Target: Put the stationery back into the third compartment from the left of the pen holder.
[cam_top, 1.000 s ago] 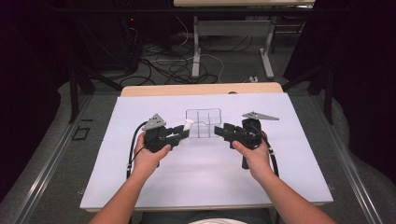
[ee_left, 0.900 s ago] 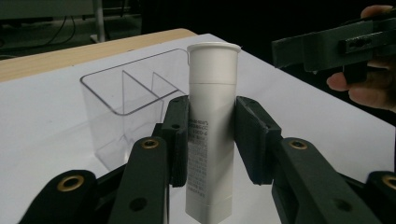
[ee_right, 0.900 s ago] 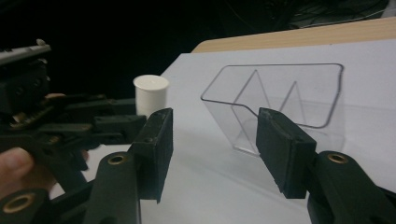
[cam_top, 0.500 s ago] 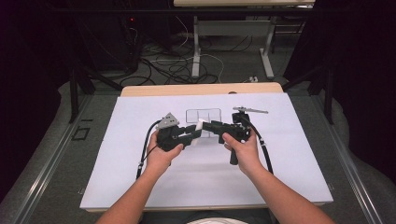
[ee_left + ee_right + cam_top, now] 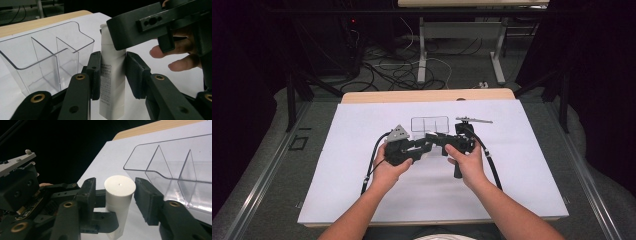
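tube point(image 5: 111, 82): white, with small grey print down its side
cap point(image 5: 120, 185): plain white, matt
tray point(image 5: 47, 57): clear, colourless, with see-through dividers
left gripper point(image 5: 426, 145): black, with brass-coloured pivots and a grey plate on top
right gripper point(image 5: 430, 137): black, same brass-coloured pivots, grey plate
fingers point(image 5: 96, 72): matt black
worktop point(image 5: 362, 165): white sheet over a pale wood edge
floor point(image 5: 277, 165): grey
cables point(image 5: 402, 70): black and white
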`<move>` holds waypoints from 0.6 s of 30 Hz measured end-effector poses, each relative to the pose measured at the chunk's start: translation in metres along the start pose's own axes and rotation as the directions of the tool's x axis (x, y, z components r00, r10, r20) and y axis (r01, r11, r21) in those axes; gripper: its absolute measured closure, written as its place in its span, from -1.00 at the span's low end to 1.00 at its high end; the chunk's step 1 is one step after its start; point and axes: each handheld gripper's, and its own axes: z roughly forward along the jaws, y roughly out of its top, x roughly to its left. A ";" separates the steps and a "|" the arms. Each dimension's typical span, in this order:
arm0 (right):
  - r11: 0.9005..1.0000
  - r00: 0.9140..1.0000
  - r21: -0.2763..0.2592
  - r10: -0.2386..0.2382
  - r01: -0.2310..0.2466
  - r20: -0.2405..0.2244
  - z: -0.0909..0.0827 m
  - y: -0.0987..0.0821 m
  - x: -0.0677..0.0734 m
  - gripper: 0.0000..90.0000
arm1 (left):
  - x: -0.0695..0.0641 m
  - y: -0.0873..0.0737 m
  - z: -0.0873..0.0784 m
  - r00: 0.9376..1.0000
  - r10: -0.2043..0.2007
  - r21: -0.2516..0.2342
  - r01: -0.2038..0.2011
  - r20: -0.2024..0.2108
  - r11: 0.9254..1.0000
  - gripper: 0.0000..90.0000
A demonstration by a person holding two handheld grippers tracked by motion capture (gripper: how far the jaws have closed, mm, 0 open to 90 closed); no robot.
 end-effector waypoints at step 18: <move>1.000 1.000 -0.003 -0.010 0.010 0.002 0.004 -0.001 -0.002 0.43 | 0.004 -0.003 -0.005 0.999 0.013 -0.034 -0.014 -0.034 0.999 0.35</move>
